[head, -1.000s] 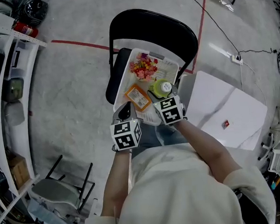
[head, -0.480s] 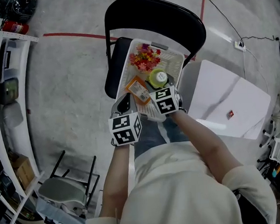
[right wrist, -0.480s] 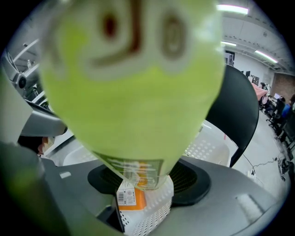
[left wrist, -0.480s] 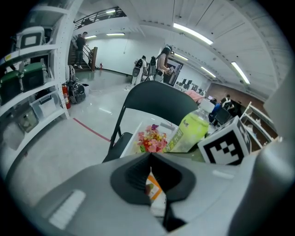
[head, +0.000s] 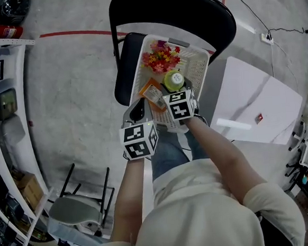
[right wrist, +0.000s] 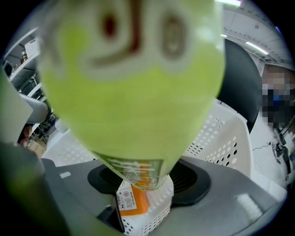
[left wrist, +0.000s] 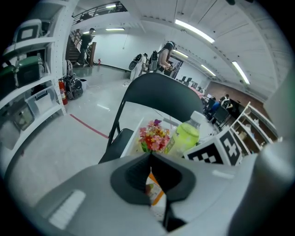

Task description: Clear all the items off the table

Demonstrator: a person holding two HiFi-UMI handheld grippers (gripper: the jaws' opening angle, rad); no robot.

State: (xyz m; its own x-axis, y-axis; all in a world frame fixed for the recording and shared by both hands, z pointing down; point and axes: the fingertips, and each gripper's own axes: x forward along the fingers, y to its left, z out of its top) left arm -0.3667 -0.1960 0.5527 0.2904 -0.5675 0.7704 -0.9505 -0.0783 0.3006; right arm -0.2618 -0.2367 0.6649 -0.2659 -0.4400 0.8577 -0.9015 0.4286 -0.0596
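A white perforated basket (head: 200,63) sits on a black folding chair (head: 187,8). In it lie a bunch of artificial flowers (head: 161,57) and an orange packet (head: 153,95). My right gripper (head: 177,91) is shut on a yellow-green drink bottle (head: 173,81), cap up, held low inside the basket's near end. In the right gripper view the bottle (right wrist: 133,87) fills the frame, above the packet (right wrist: 131,198) and the basket wall (right wrist: 221,133). My left gripper (head: 137,113) is at the basket's near left corner, its pads (left wrist: 138,177) meeting at the tips. The packet (left wrist: 154,191) shows through the gap behind them.
A white table (head: 253,104) with a small red item (head: 259,118) stands to the right of the chair. White shelving (head: 2,78) runs down the left. A second folding chair (head: 70,211) stands at the lower left. People stand far off in the hall (left wrist: 163,57).
Both grippers have sunk toward the basket, the right one further, and the bottle has gone lower into it. The flowers and the packet lie as before.
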